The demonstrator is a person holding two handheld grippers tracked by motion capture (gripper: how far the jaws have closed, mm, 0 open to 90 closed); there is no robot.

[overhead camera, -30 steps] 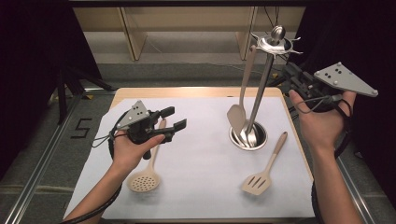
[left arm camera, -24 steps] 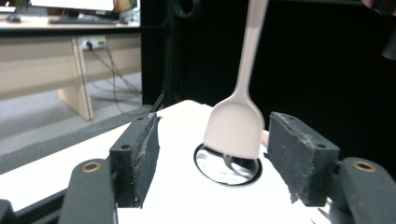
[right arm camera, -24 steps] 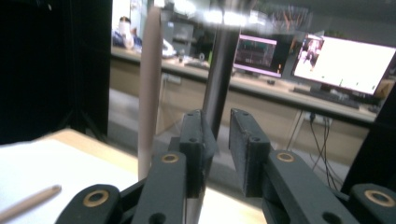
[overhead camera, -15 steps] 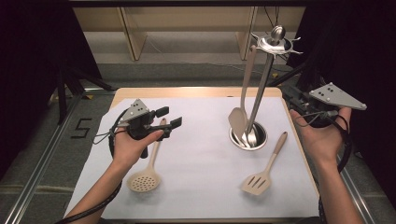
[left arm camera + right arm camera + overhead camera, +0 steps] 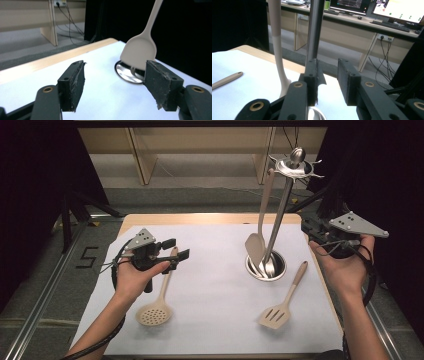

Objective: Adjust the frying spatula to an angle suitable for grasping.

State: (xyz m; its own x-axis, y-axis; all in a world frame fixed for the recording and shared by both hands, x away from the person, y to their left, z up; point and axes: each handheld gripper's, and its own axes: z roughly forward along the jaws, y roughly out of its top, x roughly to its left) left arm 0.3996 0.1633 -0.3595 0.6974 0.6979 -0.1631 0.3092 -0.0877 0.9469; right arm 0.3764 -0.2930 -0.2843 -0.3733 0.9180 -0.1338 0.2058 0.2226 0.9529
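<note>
White sheet over wooden table [image 5: 227, 217], dark room behind. Since a second ago: right gripper [image 5: 320, 236] lowered and drawn off the utensil stand [image 5: 280, 215], jaws narrowly apart, empty; left gripper [image 5: 172, 248] barely moved, jaws wide, empty. Reads as spatula [image 5: 257, 232] hung, next pick due. Skimmer [image 5: 159, 299] flat on sheet, handle directly below left fingers [image 5: 72, 83]. Slotted turner [image 5: 282, 300] near base.
</note>
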